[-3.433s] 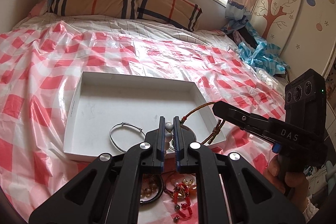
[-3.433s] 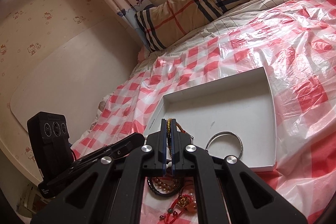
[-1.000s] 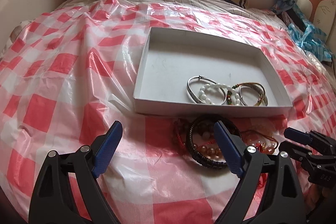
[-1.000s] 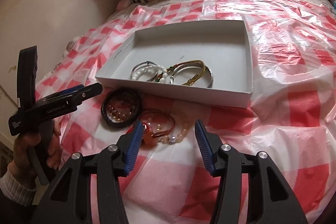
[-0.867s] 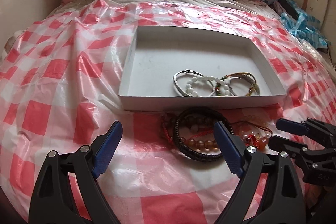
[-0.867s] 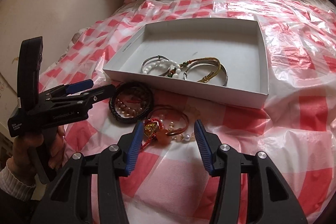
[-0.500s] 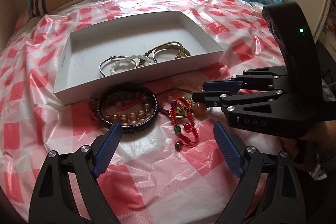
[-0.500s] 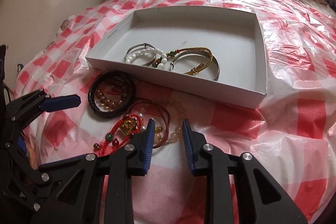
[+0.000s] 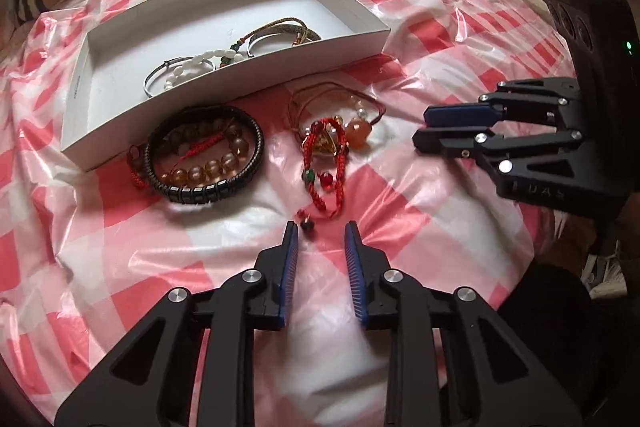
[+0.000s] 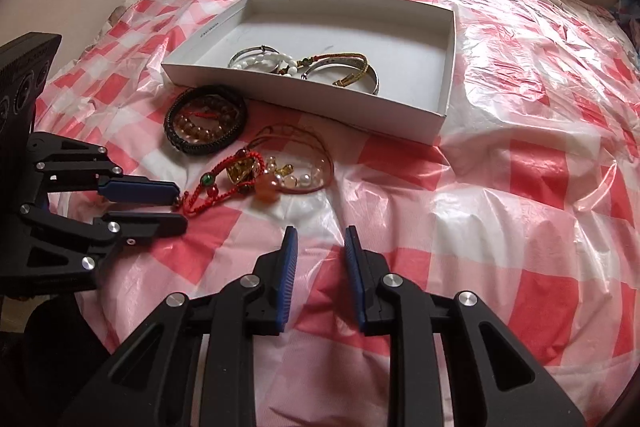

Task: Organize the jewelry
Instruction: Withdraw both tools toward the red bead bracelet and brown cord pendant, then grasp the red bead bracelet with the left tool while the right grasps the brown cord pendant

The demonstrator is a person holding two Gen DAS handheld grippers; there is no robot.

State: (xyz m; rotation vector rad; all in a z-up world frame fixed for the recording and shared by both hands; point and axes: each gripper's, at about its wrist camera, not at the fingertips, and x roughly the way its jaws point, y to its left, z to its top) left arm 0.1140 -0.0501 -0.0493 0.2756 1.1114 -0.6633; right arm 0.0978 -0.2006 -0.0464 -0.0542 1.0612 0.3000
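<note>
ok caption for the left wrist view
Open left gripper nears red cord bracelet beside the white box.

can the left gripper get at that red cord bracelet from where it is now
Probably yes. The left gripper is open, with the red cord bracelet lying just ahead of its fingertips on the plastic sheet, nothing between them.

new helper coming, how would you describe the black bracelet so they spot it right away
Find the white box on the checked bed cover. Just outside its near wall lies the black bracelet, a thick segmented ring encircling amber beads, unlike the red corded piece beside it.
</note>
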